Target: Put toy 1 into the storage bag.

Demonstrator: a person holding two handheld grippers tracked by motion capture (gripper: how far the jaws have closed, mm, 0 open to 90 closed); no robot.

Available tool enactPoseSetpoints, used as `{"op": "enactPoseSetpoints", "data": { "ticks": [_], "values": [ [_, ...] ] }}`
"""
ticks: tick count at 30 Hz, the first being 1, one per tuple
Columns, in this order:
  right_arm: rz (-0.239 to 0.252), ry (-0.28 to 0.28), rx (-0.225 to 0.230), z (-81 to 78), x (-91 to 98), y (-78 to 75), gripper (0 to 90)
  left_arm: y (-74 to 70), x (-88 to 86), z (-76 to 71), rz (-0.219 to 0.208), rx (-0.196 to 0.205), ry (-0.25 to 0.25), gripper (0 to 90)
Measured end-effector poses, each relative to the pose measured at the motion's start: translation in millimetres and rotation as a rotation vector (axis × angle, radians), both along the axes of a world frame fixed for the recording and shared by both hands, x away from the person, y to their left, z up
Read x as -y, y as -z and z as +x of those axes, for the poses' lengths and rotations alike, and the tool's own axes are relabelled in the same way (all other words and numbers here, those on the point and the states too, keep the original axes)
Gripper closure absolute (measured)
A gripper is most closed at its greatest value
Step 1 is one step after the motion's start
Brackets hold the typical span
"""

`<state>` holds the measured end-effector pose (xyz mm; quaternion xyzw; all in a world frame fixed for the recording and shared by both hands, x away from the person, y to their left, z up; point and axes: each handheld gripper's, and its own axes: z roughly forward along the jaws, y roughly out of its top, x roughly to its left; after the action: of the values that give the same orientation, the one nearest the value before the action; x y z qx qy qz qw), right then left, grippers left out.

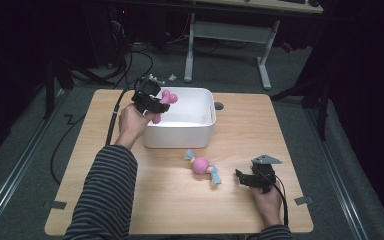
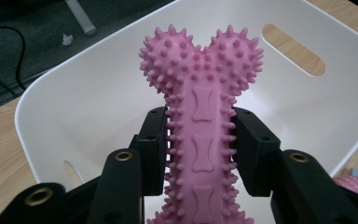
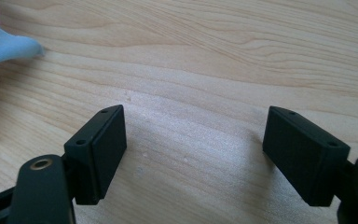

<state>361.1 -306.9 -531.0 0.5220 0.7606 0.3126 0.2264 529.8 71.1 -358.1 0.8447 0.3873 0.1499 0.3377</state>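
The left tool [image 2: 200, 140] squeezes a pink spiky bone toy [image 2: 201, 107] by its middle and holds it over the white tub [image 2: 74, 107] on the desk [image 1: 105, 200]. The right tool [image 3: 193, 154] sits low near the desk with its jaws wide apart and nothing between them. A pink and blue toy [image 1: 202, 166] lies on the desk near it.

My left gripper [image 1: 155, 106], arm outstretched in a striped sleeve [image 1: 107, 195], is clamped; my right gripper [image 1: 245, 178] rests low, jaws spread.
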Motion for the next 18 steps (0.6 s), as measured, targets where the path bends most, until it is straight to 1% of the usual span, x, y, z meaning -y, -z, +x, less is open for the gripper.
{"op": "enactPoseSetpoints", "data": {
  "ticks": [3,11,18],
  "values": [
    [0.0,0.0,0.0,0.0,0.0,0.0,21.4,3.3,0.1,3.1,-0.006,-0.01,-0.013,58.5],
    [-0.001,0.0,0.0,0.0,0.0,0.0,21.4,12.2,6.9,5.7,0.03,-0.017,-0.01,58.4],
    [-0.001,0.0,0.0,0.0,0.0,0.0,21.4,15.9,9.9,6.0,0.057,-0.03,0.0,58.1]
  ]
}}
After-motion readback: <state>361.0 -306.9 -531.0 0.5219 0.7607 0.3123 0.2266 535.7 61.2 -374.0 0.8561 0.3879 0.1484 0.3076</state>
